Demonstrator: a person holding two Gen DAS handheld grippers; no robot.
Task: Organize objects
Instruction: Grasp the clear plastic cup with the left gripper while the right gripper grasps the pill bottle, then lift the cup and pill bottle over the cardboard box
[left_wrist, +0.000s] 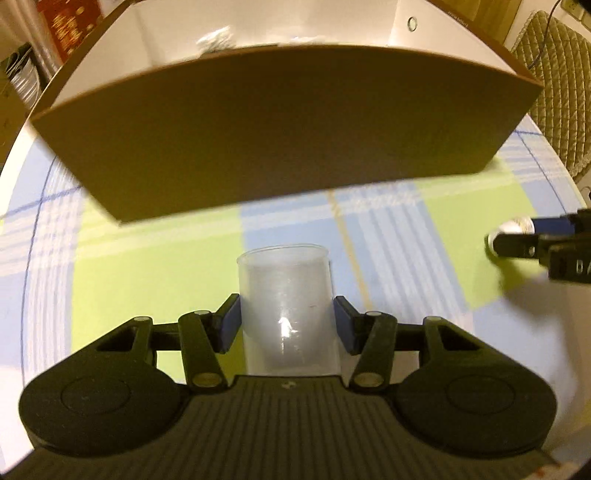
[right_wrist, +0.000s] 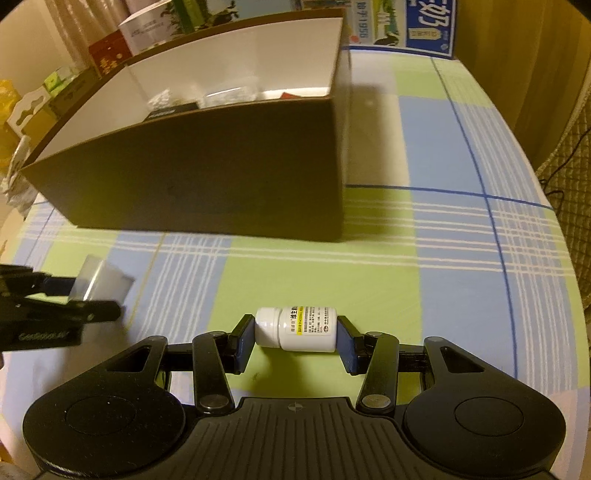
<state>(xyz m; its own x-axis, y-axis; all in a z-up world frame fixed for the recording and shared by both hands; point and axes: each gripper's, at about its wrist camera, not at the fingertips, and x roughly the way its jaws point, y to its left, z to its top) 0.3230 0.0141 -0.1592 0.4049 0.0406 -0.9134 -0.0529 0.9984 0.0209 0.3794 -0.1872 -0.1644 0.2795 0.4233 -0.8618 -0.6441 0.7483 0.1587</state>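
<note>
On the checked tablecloth (right_wrist: 424, 258), the brown box (right_wrist: 221, 177) waited ahead of both jaws. Left gripper (left_wrist: 286, 325) clamped the plastic cup (left_wrist: 284, 295), right gripper (right_wrist: 295, 338) pinched the pill bottle (right_wrist: 297, 328) endwise, likely for boxing.

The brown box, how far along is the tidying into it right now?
Partly done. The brown box already holds a few items, too blurred to name. In hand: the left gripper is shut on the translucent cup, and the right gripper is shut on the white pill bottle, both short of the box. Left: getting both into the box.
</note>
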